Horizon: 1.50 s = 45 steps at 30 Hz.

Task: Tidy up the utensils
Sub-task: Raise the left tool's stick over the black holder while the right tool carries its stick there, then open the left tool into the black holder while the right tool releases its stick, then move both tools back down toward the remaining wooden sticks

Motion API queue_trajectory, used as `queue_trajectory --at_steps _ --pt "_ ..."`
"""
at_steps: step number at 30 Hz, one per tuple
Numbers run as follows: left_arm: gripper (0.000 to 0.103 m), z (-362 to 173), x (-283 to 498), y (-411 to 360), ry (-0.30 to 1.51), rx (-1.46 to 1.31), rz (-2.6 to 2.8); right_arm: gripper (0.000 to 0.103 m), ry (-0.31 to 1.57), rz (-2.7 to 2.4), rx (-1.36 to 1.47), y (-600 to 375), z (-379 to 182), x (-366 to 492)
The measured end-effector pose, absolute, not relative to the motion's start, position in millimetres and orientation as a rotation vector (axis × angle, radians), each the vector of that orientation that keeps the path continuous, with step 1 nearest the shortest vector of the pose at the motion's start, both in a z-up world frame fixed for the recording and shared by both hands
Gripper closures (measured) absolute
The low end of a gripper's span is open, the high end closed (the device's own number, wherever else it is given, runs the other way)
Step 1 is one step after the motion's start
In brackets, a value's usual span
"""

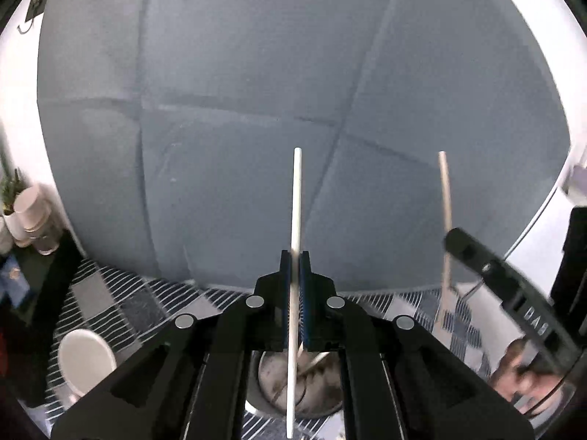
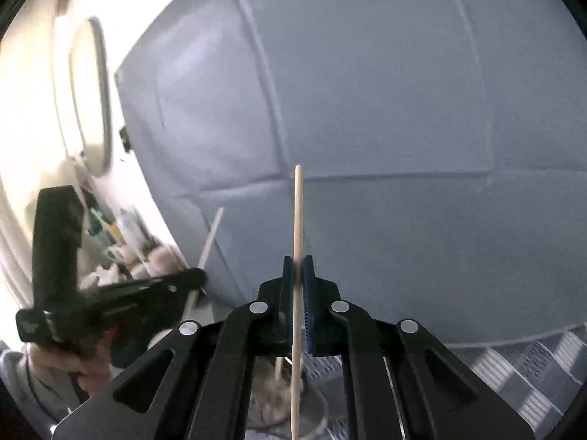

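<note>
The pale slender chopstick-like stick point(image 1: 296, 220) stands nearly upright, clenched in the left tool point(image 1: 294, 260), long axis pointing up past the grey padded panel point(image 1: 238, 110). The tan wooden stick point(image 2: 298, 220) stands likewise in the right tool point(image 2: 298, 266). Directly below both sits a round metal container point(image 1: 279, 377) on the striped cloth point(image 1: 121, 300).

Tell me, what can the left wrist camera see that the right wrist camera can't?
Only the left wrist view shows the white cup on the striped cloth and the stacked cups at the left edge. Only the right wrist view shows the oval mirror on the wall. Both show the grey cushion, the left tongs shut on a white stick and the right tongs shut on a wooden stick.
</note>
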State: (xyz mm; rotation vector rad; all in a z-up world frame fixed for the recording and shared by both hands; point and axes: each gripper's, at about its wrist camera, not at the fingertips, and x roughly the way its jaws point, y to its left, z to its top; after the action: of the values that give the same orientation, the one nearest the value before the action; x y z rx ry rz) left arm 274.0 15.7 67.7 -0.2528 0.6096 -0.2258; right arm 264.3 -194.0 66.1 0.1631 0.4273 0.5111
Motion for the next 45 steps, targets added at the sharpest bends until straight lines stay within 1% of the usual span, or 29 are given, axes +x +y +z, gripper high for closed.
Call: queue_trajectory --at_steps 6,8,11,16,21,26,28,32,34,37,39,41,42,43,44,45 --pt "0.098 60.9 272.4 13.1 0.459 -0.275 -0.254 0.098 0.341 0.605 0.259 -172.7 44.0 276.9" --pt "0.098 57.1 266.7 11.3 0.382 -0.268 -0.245 0.098 0.331 0.631 0.283 -166.0 34.7 279.1" --pt "0.099 43.1 264.3 8.2 0.352 -0.267 -0.261 0.098 0.327 0.648 0.291 -158.9 18.5 276.7" --pt "0.098 15.3 256.8 2.0 0.354 -0.251 -0.26 0.098 0.374 0.634 0.286 -152.5 -13.1 270.6" --pt "0.098 -8.3 253.4 -3.3 0.379 -0.239 -0.255 0.098 0.406 0.602 0.264 -151.6 -31.3 264.1" --pt "0.098 -16.2 245.5 -2.9 0.386 -0.238 -0.261 0.098 0.421 0.581 0.255 -154.1 -38.0 256.6" --pt "0.098 -18.6 242.1 -5.4 0.398 -0.231 -0.265 0.095 0.431 0.575 0.255 -158.2 -40.4 252.8" --pt "0.098 -15.4 232.2 -6.8 0.403 -0.216 -0.261 0.094 0.418 0.55 0.268 -165.9 -37.0 244.2" --pt "0.089 -13.4 231.1 -1.8 0.404 -0.219 -0.265 0.094 0.423 0.538 0.265 -167.5 -33.4 242.9" --pt "0.08 -3.3 224.7 5.0 0.389 -0.226 -0.245 0.093 0.419 0.516 0.255 -171.2 -25.0 238.1" --pt "0.078 4.0 219.5 10.5 0.379 -0.233 -0.232 0.079 0.408 0.499 0.253 -174.6 -19.0 233.3" --pt "0.074 11.4 214.8 14.5 0.371 -0.239 -0.225 0.073 0.401 0.489 0.251 -176.2 -11.9 229.8" --pt "0.07 16.3 211.2 17.1 0.363 -0.237 -0.217 0.069 0.403 0.484 0.241 -175.8 -8.0 228.1" --pt "0.067 18.5 208.6 19.3 0.359 -0.235 -0.213 0.068 0.401 0.478 0.228 -175.6 -5.2 226.5" --pt "0.065 20.2 207.2 20.8 0.359 -0.235 -0.211 0.064 0.395 0.469 0.207 -174.8 -1.4 223.8" --pt "0.059 23.2 206.1 23.1 0.366 -0.239 -0.211 0.055 0.394 0.456 0.184 -173.4 2.8 221.2"
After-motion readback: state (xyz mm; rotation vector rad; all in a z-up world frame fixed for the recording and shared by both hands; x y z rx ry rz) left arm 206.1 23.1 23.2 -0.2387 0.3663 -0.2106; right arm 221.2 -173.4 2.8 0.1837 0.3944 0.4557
